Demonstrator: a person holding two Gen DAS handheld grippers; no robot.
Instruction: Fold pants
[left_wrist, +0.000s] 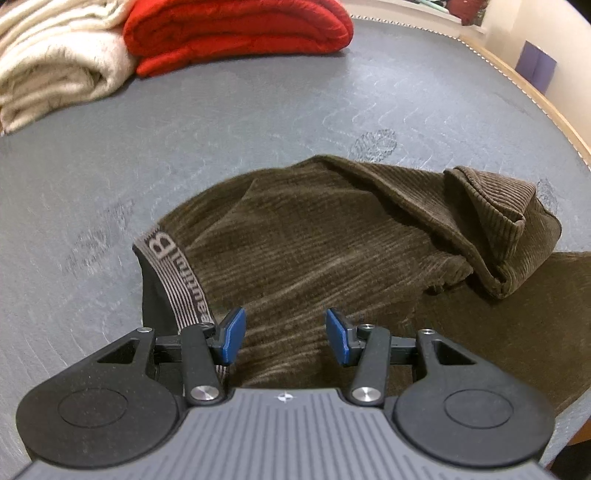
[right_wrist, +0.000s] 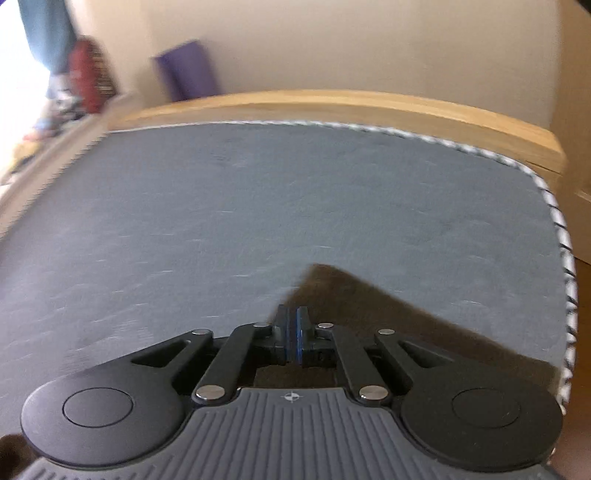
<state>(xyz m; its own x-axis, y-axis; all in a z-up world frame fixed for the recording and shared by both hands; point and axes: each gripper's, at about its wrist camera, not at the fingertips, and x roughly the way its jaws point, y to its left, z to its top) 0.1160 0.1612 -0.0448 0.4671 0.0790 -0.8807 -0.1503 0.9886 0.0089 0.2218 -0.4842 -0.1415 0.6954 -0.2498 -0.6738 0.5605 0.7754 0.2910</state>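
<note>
Where the grey felt-like mat (left_wrist: 258, 122) covers the worktop, faint scuffs and wavy marks are seen in its nap, and a pale stitched border runs along its far edge. Brown corduroy pants (left_wrist: 314, 236) are spread on the mat in the left wrist view, bunched toward the right into a rolled fold, with a grey striped waistband (left_wrist: 173, 273) bearing lettering exposed at the left and a dark lining beneath it. The left tongs (left_wrist: 286, 338) are held released, blue pads well apart, low over the corduroy just beside the waistband; contact with the cloth cannot be told. At the far left of the mat a folded cream blanket (left_wrist: 51, 62) is stacked, with a folded red blanket (left_wrist: 236, 33) touching it on the right.

From the right wrist view, blurred, the right tongs (right_wrist: 293, 338) are seen clenched, pads pressed together with brown pants fabric (right_wrist: 369, 314) at and beyond them; the cloth appears pinched, its edge trailing right across the mat (right_wrist: 258, 206). A light wooden rim (right_wrist: 332, 105) bounds the worktop past the stitched border. Beyond it a cream wall (right_wrist: 351, 44) is noted, with a purple object (right_wrist: 188, 72) against it and blurred red and teal items at the far left.
</note>
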